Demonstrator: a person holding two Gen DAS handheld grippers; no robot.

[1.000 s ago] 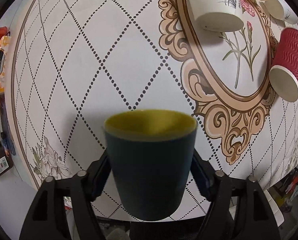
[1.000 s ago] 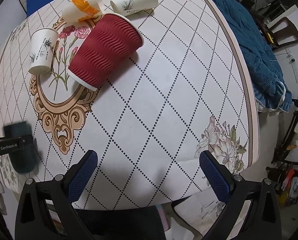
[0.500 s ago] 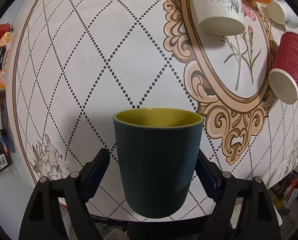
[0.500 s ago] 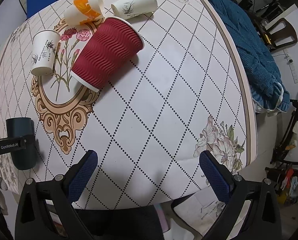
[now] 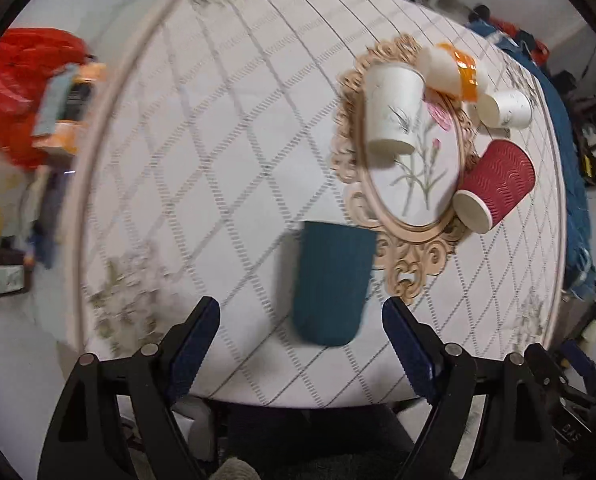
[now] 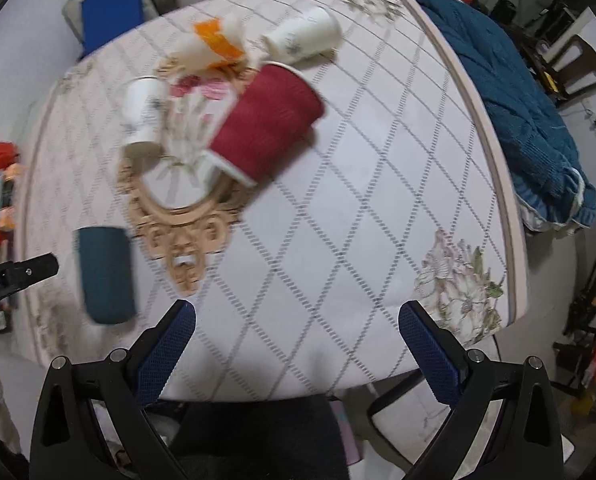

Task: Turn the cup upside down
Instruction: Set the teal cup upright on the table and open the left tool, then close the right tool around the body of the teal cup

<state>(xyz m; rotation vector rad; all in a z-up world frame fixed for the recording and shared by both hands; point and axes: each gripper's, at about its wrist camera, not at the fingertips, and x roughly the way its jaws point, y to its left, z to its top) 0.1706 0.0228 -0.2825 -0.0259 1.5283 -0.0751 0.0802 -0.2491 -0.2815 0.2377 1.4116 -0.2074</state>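
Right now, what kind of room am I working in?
Most likely a lived-in home room, though I can't be sure. The patterned tablecloth covers a round table, a blue quilt is heaped at its edge, a wooden chair stands behind it, and household clutter rings the table.

Patterned round table carries dark teal cup, red ribbed cup, white paper cups

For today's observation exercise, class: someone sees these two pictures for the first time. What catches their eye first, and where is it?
Probably the ribbed dark red paper cup lying on its side by the gold oval frame printed on the tablecloth. Next, the dark teal cup near the table's front edge, just ahead of the open left hand-held gripper. Two white paper cups lie nearby.
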